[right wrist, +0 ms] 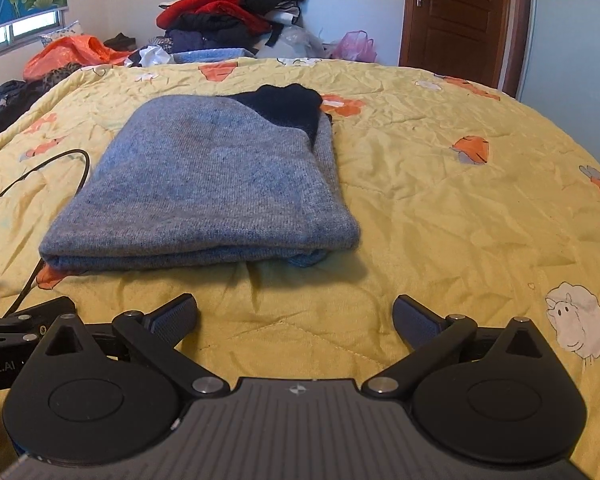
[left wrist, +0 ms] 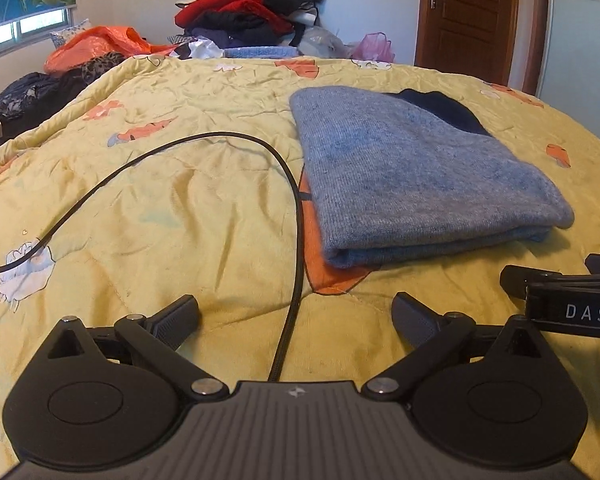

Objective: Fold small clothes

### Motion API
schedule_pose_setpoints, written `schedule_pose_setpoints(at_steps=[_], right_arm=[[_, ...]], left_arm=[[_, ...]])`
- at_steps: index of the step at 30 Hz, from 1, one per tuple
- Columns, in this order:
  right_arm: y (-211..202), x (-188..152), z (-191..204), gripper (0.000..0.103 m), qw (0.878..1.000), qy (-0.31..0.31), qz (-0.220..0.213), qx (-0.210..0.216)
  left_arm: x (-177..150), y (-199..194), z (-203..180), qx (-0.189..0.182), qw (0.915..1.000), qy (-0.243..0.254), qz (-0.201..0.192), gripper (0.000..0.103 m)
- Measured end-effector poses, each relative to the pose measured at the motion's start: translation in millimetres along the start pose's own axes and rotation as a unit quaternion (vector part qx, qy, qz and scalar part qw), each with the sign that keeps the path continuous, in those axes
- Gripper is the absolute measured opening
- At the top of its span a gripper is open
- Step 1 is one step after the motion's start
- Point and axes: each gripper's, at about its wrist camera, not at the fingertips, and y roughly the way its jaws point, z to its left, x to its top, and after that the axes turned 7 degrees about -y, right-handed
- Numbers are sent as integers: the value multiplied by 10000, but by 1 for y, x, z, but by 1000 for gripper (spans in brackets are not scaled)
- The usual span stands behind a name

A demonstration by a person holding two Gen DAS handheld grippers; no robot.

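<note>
A grey-blue knit sweater (left wrist: 412, 176) lies folded into a flat stack on the yellow quilt (left wrist: 140, 200), with a dark navy part showing at its far end (left wrist: 440, 108). In the right wrist view the same sweater (right wrist: 208, 184) lies ahead and a little left. My left gripper (left wrist: 296, 316) stands open over bare quilt, short of the sweater's near edge and to its left. My right gripper (right wrist: 296, 316) is open too, nothing between its fingers, just in front of the sweater's near right corner. The other gripper's black body shows at the edge of each view (left wrist: 572, 300) (right wrist: 12, 340).
A black cable (left wrist: 284, 280) loops across the quilt between my left fingers and past the sweater's left side. A heap of red and dark clothes (left wrist: 252, 12), orange and pink plastic bags (left wrist: 96, 46) sit at the bed's far end. A brown door (left wrist: 468, 12) stands at the back right.
</note>
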Motion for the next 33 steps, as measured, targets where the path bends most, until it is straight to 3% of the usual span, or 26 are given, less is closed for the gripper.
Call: schedule_pose_setpoints(at_steps=[5, 15, 20, 33], right_arm=[[2, 5, 4, 103, 9999, 73, 122, -18], [5, 20, 9, 103, 9969, 130, 780, 20], [5, 19, 10, 103, 9968, 102, 796, 7], [6, 20, 9, 103, 9968, 89, 798, 14]], left_arm=[[5, 3, -1, 10, 9999, -26, 123, 103], [16, 6, 0, -2, 9986, -31, 524, 103], [21, 8, -1, 26, 9975, -39, 710, 103], [23, 9, -1, 53, 9971, -63, 758, 103]])
